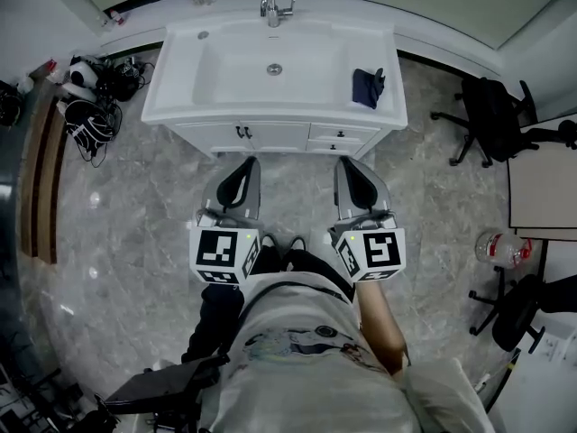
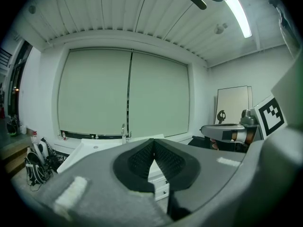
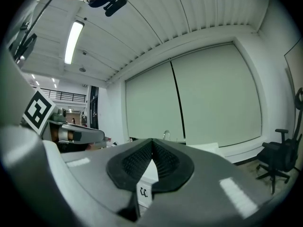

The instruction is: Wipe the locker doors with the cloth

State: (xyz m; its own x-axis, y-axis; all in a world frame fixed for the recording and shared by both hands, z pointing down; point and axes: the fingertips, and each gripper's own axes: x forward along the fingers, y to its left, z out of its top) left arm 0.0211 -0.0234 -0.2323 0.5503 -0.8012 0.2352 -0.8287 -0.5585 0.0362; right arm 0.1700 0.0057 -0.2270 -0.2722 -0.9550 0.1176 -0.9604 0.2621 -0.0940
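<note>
Fingers (image 3: 135, 162) pressed together on left gripper (image 1: 247, 162) and right gripper (image 1: 348, 162), both empty. Dark cloth (image 1: 368, 87) lay on sink (image 1: 180, 97) rim, upper right of frame, nearer right gripper. Cabinet doors (image 1: 242, 133) sat between.

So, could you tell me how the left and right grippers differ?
The left gripper points at the cabinet's paired door handles; the right gripper points at its drawers. The cloth lies on the sink top ahead of the right gripper, off to the side of the left gripper. The left gripper's marker cube bears a different pattern from the right gripper's. Both are shut, empty, and held side by side short of the cabinet.
</note>
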